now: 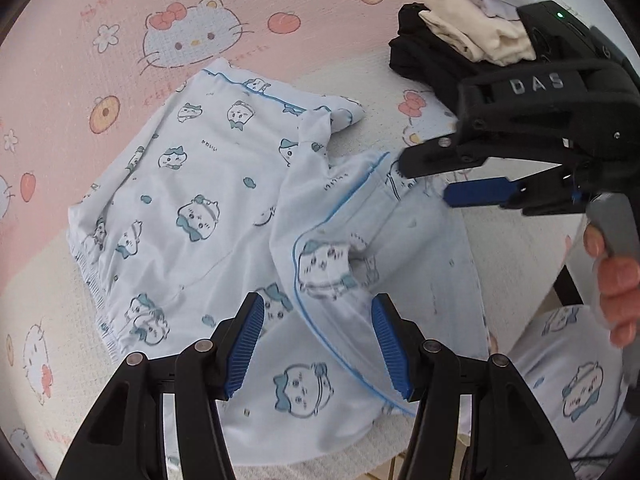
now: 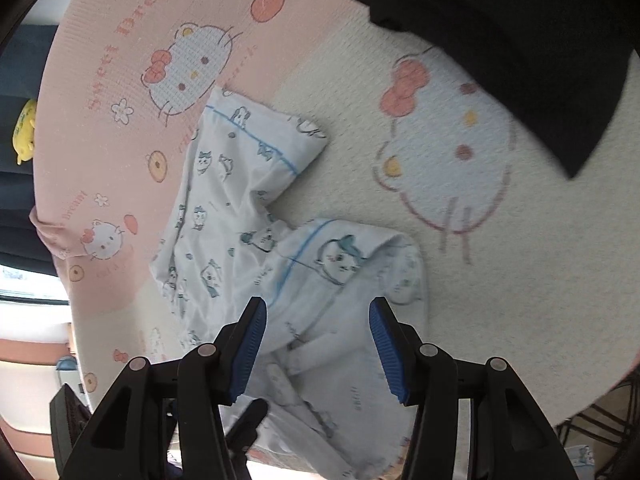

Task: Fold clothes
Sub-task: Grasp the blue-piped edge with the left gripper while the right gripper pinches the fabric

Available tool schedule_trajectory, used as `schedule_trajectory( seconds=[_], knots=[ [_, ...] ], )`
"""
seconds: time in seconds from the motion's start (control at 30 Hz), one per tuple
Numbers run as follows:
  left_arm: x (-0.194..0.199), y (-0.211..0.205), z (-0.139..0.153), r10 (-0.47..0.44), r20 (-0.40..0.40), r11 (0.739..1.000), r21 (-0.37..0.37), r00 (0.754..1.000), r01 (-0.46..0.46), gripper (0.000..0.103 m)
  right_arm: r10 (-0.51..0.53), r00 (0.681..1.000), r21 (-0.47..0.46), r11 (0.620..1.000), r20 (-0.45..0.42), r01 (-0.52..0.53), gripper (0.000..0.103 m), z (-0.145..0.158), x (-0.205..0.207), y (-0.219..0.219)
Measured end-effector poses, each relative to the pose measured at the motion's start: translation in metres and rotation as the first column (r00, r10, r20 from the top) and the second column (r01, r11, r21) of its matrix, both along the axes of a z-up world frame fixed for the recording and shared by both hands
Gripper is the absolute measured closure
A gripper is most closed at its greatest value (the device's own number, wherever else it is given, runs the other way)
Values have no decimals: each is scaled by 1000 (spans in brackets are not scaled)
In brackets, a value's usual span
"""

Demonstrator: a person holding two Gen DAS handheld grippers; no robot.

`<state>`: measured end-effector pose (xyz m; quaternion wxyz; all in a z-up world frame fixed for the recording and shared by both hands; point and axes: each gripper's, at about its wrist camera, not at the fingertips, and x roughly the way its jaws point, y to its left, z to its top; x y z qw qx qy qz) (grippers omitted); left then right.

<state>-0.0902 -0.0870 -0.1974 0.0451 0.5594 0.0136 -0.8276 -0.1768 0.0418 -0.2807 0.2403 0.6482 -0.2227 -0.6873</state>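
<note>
Hovered over the near hem with left gripper (image 1: 318, 346) fingers spread, nothing between them. Lay crumpled just beyond on the cartoon-print blanket (image 1: 168, 8), those pale blue patterned pajama shorts (image 1: 192, 184), one leg flopped over the other. Came in from the side above the upper leg, right gripper (image 1: 424, 176), fingers likewise parted and empty. Looked like the flattening step, fold not yet begun; called next for pinching a leg edge and spreading it out. Sat farthest back, a stack of folded clothes (image 1: 448, 44). No containers visible.

Bare blanket (image 2: 500, 280) beside the pajamas (image 1: 192, 200); folded clothes pile (image 1: 452, 40) blocks beyond.
</note>
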Motion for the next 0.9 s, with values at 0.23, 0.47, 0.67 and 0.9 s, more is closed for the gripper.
schedule_trajectory(
  seconds=[0.23,0.47,0.67,0.9],
  knots=[
    [-4,-7,-11,23,1,1000,20,1000,-23,67,7,995,-59,998,97,-2,50,-21,-8,-16],
    [2,-28,-18,73,24,994,78,997,-75,77,-18,992,-92,995,125,30,50,-34,-14,-17],
    [4,-32,-20,72,31,993,90,997,-75,77,-25,997,-100,994,76,33,51,-33,-16,-21],
    [7,-25,-18,45,37,995,83,998,-48,77,52,998,89,995,-35,-48,91,-24,-13,-36]
  ],
)
